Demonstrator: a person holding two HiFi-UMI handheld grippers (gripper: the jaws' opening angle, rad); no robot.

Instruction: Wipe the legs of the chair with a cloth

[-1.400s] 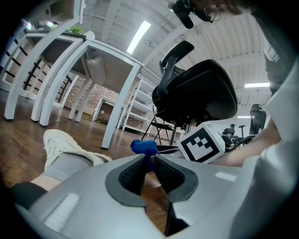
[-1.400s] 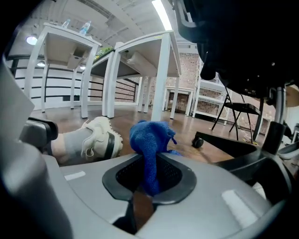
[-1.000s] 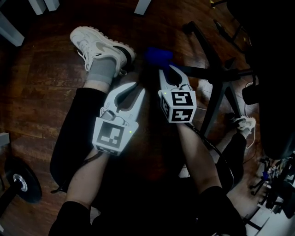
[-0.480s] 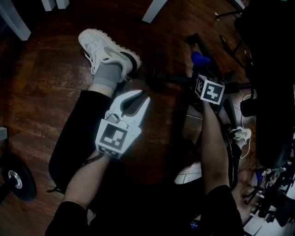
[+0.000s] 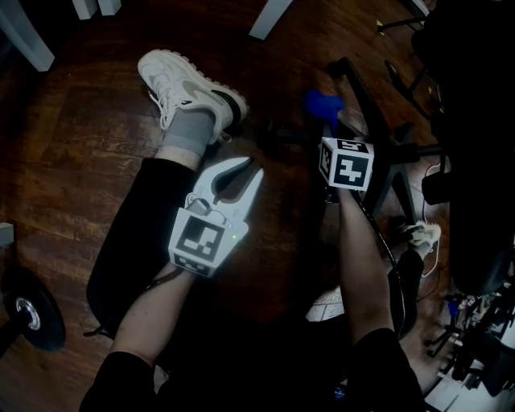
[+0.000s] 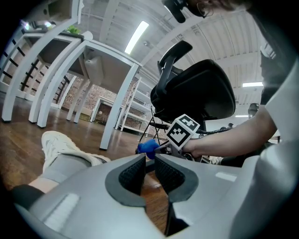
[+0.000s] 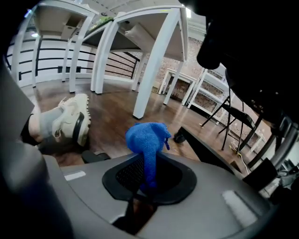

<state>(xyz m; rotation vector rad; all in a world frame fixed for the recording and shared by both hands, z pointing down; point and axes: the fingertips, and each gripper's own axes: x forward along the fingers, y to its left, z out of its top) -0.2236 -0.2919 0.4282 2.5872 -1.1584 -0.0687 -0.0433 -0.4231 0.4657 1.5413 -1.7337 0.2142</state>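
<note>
My right gripper [image 5: 326,125] is shut on a blue cloth [image 5: 322,103], which bunches out past its jaws [image 7: 148,140]. The cloth hangs just above a black leg [image 5: 283,135] of the office chair's star base, close to the hub; another leg [image 7: 208,150] runs off to the right. Whether the cloth touches a leg I cannot tell. My left gripper [image 5: 251,166] rests on the person's thigh, pointing level, jaws shut with nothing between them [image 6: 149,161]. From it I see the cloth [image 6: 147,146] and the right gripper's marker cube [image 6: 183,132] ahead.
The person's white shoe [image 5: 183,83] lies on the dark wood floor left of the chair base. White table legs [image 5: 267,16] stand at the back. A black weight plate [image 5: 24,310] sits at lower left. The chair seat [image 5: 475,121] and cables [image 5: 426,233] crowd the right.
My right gripper has carried the blue cloth from the middle of the floor rightwards to the chair's base. The left gripper has stayed on the thigh.
</note>
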